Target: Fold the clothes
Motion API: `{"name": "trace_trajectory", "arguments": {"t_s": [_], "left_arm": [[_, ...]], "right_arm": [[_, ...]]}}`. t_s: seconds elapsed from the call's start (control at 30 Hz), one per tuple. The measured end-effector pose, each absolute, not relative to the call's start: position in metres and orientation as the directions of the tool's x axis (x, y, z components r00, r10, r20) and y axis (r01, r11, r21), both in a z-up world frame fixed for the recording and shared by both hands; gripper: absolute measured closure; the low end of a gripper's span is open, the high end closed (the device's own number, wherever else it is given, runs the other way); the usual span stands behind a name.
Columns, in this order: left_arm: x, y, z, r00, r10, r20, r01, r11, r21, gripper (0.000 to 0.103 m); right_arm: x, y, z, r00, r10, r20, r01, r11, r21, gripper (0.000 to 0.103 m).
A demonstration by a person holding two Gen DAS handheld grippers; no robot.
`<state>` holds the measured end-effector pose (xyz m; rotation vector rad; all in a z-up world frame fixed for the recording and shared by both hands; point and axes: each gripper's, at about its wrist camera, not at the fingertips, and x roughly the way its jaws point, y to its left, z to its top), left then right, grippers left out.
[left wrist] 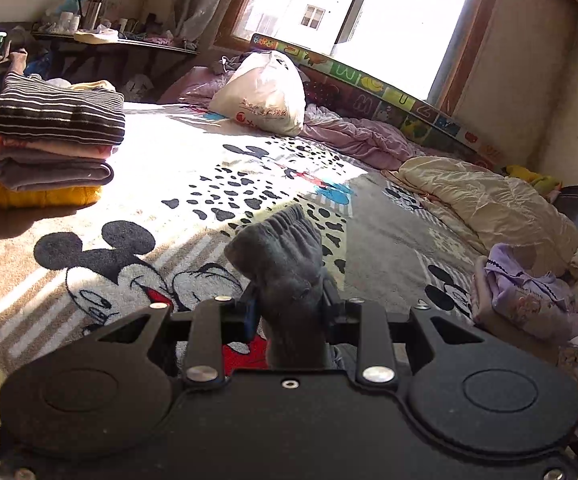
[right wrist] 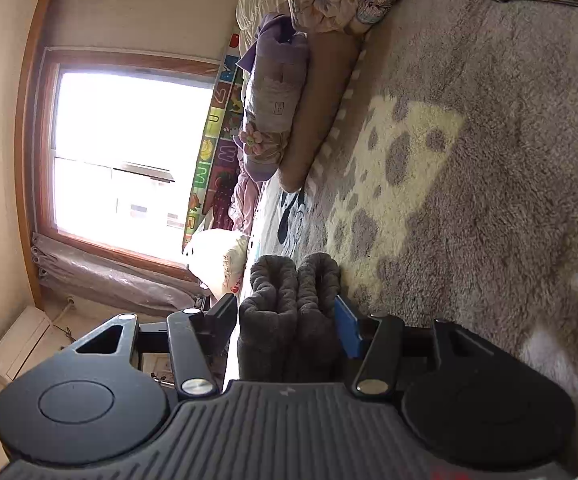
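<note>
A grey garment with a gathered elastic band (left wrist: 281, 256) sticks up between the fingers of my left gripper (left wrist: 287, 300), which is shut on it above the Mickey Mouse blanket (left wrist: 137, 248). My right gripper (right wrist: 289, 312) is shut on a doubled fold of the same grey fleece garment (right wrist: 293, 304), held beside the blanket (right wrist: 469, 200); this view is rolled sideways. The rest of the garment hangs out of sight below both grippers.
A stack of folded clothes (left wrist: 53, 140) sits on the bed's far left. A white plastic bag (left wrist: 265, 92), pink bedding (left wrist: 353, 136) and a cream quilt (left wrist: 489, 200) lie along the window side. A heap of purple clothes (left wrist: 521, 292) lies at the right.
</note>
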<state>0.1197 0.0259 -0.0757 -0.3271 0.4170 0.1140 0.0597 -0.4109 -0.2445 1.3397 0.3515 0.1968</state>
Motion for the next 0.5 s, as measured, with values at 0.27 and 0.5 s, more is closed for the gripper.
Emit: {"name": "trace_trajectory", "arguments": {"t_s": [0.27,0.5], "left_arm": [[0.125,-0.052,-0.061,0.936,0.024,-0.351,-0.042,0.998,-0.042,0.077],[0.123,-0.116,-0.070,0.946,-0.050,-0.320,0.094,0.988,0.126,0.078]], "right_arm": [[0.061,-0.415,-0.250,0.945,0.318,-0.079,0.036,0.138,0.990,0.047],[0.063,-0.415,-0.250,0.947,0.315,-0.063,0.026,0.120,0.992,0.046]]}}
